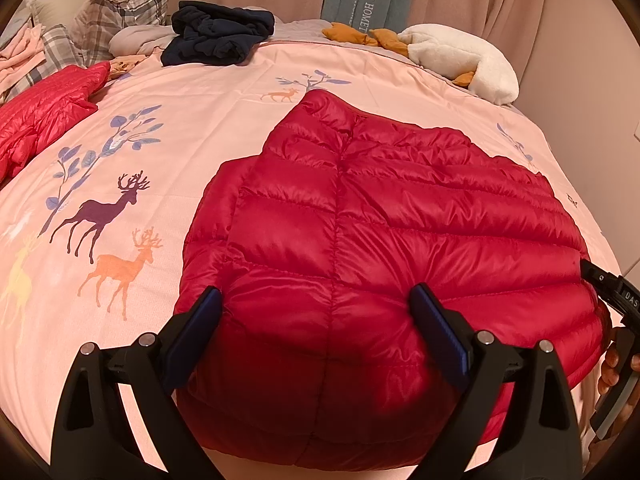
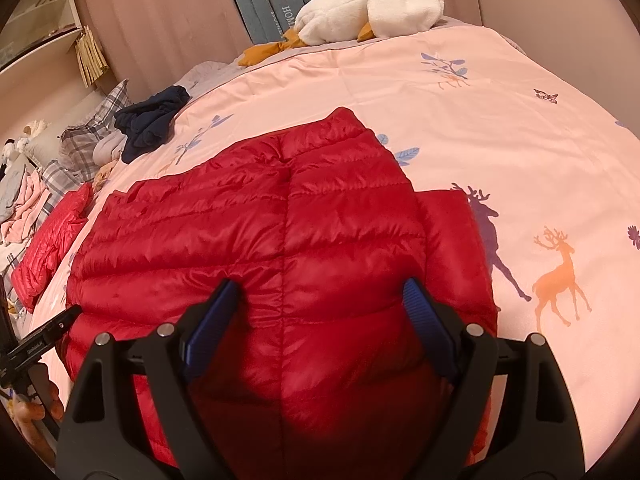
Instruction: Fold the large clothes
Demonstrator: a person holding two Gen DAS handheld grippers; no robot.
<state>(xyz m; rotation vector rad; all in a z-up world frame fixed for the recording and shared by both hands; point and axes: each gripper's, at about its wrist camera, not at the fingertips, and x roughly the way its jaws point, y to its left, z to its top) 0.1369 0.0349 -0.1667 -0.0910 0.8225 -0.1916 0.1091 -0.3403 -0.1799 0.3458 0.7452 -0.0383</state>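
Left wrist view: a red down jacket (image 1: 360, 240) lies spread on a pink bedspread (image 1: 200, 120) printed with deer and branches, filling the centre and lower half of the frame. The left gripper (image 1: 316, 312) hangs over the jacket's near edge, jaws wide, the blue pads (image 1: 196, 328) apart with puffed fabric showing between them and nothing clamped. At the right edge, the right gripper (image 1: 616, 300) pokes in beside the jacket, a hand (image 1: 610, 368) on its handle. A second red jacket (image 1: 44, 116) lies at the left edge, well apart. In the upper part of the frame sit a dark navy garment (image 1: 220, 34), plaid pillows (image 1: 120, 12) and a white plush goose (image 1: 464, 62).

Right wrist view: the same jacket (image 2: 280, 240) fills the centre and lower left, a folded sleeve showing along its right side. The right gripper (image 2: 320, 300) hovers over the near edge, jaws wide and gripping nothing. The left gripper (image 2: 44, 340) enters at the lower left edge, beside the jacket. The goose (image 2: 368, 8) lies at the top, the navy garment (image 2: 152, 120) and pillows (image 2: 92, 128) at upper left, the second jacket (image 2: 48, 248) at the left edge.
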